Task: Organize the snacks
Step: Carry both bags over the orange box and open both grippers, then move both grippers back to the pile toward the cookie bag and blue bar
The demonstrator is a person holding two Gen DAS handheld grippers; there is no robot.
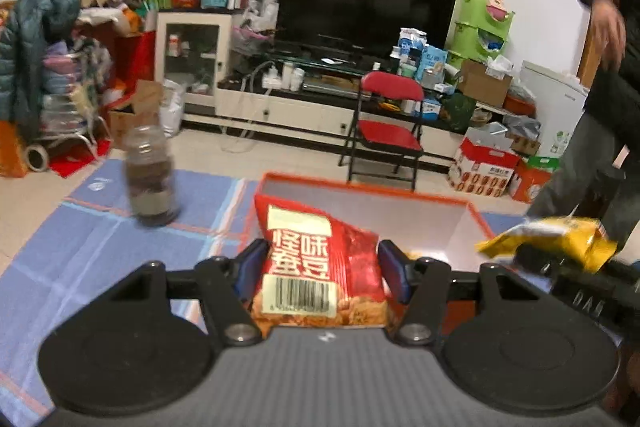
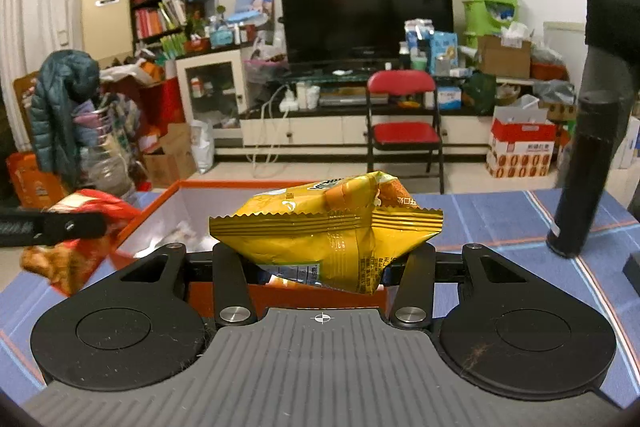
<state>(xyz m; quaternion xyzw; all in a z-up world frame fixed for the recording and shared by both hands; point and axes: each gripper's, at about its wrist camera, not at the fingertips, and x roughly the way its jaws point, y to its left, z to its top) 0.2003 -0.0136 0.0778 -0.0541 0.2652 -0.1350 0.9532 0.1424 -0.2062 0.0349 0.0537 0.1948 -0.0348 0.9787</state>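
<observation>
My left gripper [image 1: 320, 263] is shut on a red snack packet [image 1: 316, 267] with white lettering and a barcode, held above the near wall of an orange box [image 1: 360, 189] with a white inside. My right gripper [image 2: 324, 259] is shut on a crumpled yellow snack packet [image 2: 328, 227], also over the orange box [image 2: 160, 193]. The yellow packet [image 1: 548, 235] and right gripper appear at the right edge of the left wrist view. The red packet [image 2: 80, 223] shows at the left of the right wrist view. White scraps lie inside the box.
A blue checked cloth [image 1: 80, 227] covers the table. A clear jar of dark contents [image 1: 150, 179] stands at the left. A tall black bottle [image 2: 588, 179] stands at the right. A person in dark clothes [image 1: 608, 27] stands on the right; a red folding chair [image 2: 404, 123] beyond.
</observation>
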